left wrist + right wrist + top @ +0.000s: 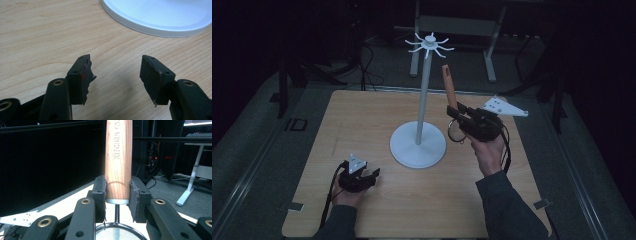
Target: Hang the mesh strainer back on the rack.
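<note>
Strainer [455,131] held in right gripper [460,120], jaws clamped on the wooden handle [118,160] just above its metal ferrule, mesh bowl hanging below the jaws, handle pointing up and tilted slightly away. It sits in the air right of the white rack pole [423,95], well below the hook crown [430,45]. Left gripper [367,176] rests low on the worktop [362,120] near the rack base [418,145], jaws spread wide, nothing between them.

Likely step: hang the strainer on one of the hooks.

How I'd do it well:
- Can't see a hanging hole or loop at the handle tip from these views; confirm it before committing.
- Lift until handle tip clears the crown, then approach the nearest right-side hook from outside, not across the pole.
- Grip is low on the handle, so the long free end will swing; move slowly, keep the wrist steady.
- Rack is tall on a small base, tip risk if the hook gets pushed sideways. Left gripper is close enough to pin the base.
- Release only once the hook carries the weight.
</note>
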A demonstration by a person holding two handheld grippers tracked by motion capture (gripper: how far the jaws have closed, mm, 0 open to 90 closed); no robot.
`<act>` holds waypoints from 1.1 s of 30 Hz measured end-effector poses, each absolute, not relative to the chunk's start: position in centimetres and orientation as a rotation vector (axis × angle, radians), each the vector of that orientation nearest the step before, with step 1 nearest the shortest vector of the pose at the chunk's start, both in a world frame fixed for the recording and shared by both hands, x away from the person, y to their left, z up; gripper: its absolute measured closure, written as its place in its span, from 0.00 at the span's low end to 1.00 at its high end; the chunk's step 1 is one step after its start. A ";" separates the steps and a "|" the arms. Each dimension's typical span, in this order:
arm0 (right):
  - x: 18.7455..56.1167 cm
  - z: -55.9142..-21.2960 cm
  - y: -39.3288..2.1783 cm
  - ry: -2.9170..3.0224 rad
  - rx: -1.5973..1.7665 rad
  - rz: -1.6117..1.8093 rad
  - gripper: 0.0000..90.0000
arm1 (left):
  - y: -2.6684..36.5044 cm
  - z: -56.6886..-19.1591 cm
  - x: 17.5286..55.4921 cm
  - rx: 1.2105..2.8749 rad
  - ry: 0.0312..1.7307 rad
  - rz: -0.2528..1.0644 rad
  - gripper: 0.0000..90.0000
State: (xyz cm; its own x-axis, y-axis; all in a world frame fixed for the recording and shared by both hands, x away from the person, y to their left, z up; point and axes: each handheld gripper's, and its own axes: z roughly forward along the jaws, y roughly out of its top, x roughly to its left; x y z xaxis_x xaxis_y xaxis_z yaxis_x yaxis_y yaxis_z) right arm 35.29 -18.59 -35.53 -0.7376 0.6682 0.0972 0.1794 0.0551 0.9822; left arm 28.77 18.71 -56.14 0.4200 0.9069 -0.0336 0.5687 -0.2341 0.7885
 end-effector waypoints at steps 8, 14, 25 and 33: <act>35.3 -35.0 -18.6 1.942 0.840 1.746 0.77 | 18.7 -56.1 28.8 1.926 1.252 0.572 0.47; 35.3 -34.9 -18.6 1.929 0.849 1.779 0.77 | 18.7 -56.1 28.8 1.924 1.252 0.572 0.47; 35.2 -34.3 -18.5 1.904 0.825 1.799 0.77 | 18.7 -56.1 28.8 1.922 1.252 0.574 0.47; 35.2 -33.8 -18.4 1.884 0.819 1.822 0.77 | 18.8 -56.1 28.8 1.921 1.254 0.573 0.47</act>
State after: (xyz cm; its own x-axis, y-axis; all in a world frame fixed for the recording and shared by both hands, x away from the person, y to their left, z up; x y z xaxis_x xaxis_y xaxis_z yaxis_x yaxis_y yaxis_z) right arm 35.15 -18.39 -33.75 -0.7515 0.6494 0.1162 0.1380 -0.0175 0.9903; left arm 28.77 18.77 -56.11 0.4177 0.9079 -0.0349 0.5679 -0.2309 0.7900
